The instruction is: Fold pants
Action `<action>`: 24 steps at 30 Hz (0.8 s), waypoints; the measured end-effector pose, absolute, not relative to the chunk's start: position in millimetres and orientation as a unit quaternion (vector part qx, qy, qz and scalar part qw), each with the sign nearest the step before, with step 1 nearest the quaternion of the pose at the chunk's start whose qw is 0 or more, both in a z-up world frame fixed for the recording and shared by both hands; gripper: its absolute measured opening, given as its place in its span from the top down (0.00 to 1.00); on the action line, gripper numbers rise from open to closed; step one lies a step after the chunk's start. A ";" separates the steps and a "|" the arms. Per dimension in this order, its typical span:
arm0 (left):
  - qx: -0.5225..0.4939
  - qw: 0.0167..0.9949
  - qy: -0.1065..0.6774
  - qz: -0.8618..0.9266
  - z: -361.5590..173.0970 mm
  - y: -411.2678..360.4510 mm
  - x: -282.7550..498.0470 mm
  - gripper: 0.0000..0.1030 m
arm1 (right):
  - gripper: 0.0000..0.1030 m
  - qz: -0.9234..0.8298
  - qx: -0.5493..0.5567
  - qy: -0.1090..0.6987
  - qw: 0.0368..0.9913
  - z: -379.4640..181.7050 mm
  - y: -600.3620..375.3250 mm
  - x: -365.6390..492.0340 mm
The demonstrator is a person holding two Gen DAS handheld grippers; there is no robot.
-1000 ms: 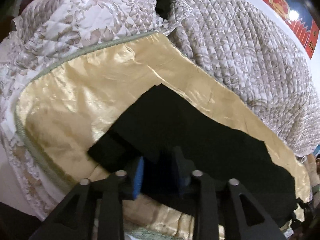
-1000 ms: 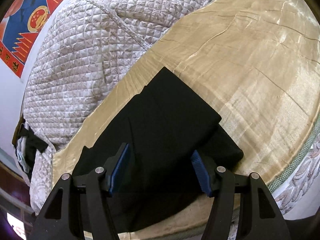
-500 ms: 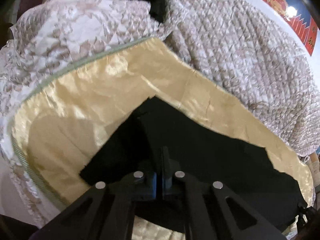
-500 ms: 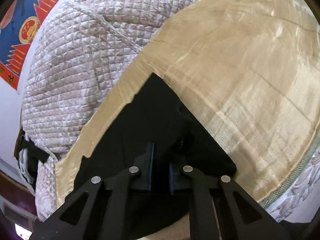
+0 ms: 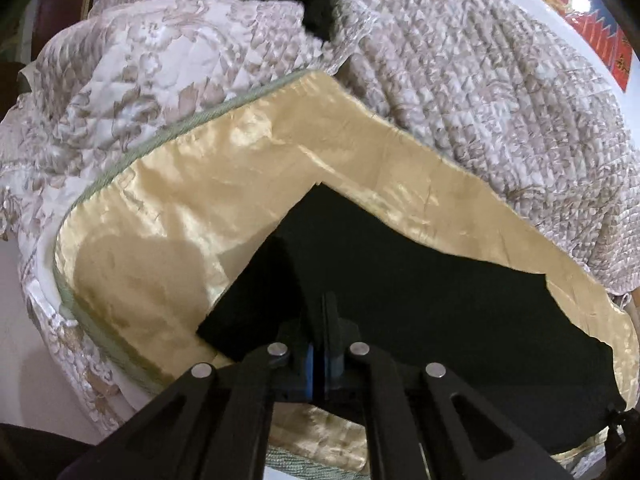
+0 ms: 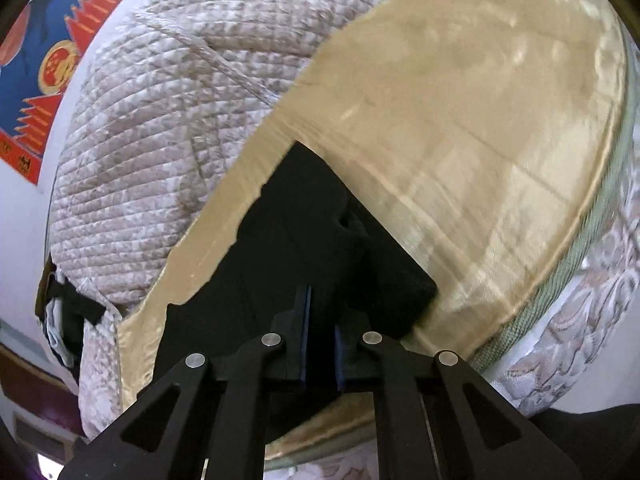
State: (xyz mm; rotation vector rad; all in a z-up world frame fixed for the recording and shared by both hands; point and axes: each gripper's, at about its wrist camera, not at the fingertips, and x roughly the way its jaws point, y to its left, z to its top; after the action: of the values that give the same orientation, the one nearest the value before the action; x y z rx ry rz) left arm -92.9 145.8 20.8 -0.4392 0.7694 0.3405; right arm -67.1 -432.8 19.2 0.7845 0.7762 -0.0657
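1. The black pants [image 5: 420,300] lie flat on a gold satin sheet [image 5: 168,240] spread over the bed, with one layer already doubled over the other.
2. In the right wrist view the same pants [image 6: 304,232] show a folded corner pointing away from the camera, and a thicker folded edge lies toward the bed's right side.
3. The left hand-held gripper [image 5: 320,344] has its blue-padded fingers pressed nearly together on the near edge of the pants, pinching the fabric.
4. The right hand-held gripper [image 6: 320,344] also sits at the near edge of the pants with its fingers drawn close; a narrow gap shows between the pads, and it appears to pinch the dark cloth, though black on black makes this hard to confirm.
5. A quilted floral bedspread [image 5: 480,80] is heaped behind the sheet, touching its far edge.
6. A green corded trim [image 6: 580,248] runs along the mattress edge, just beside the sheet.
7. A red and blue poster [image 6: 36,60] hangs on the white wall behind the bedspread.
8. A dark garment [image 5: 316,4] lies on top of the bedspread at the far side.
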 end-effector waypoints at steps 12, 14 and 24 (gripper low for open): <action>-0.176 0.883 0.401 0.169 2.0 146.4 -88.5 0.94 | 0.89 -0.053 0.350 0.402 0.844 12.1 -432.9 -66.1; -0.172 0.882 0.400 0.181 7.4 147.5 -92.7 0.92 | 0.83 -0.065 0.338 0.401 0.849 21.7 -432.2 -71.0; -0.156 0.913 0.346 0.151 57.0 121.1 -96.5 0.78 | 0.76 -0.036 0.172 0.357 0.917 73.5 -383.3 -75.2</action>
State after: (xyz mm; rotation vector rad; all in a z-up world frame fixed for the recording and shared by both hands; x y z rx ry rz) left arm -96.5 121.1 57.0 -0.3221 0.7133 0.3101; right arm -75.2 -383.3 73.5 0.3537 0.7347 -0.0739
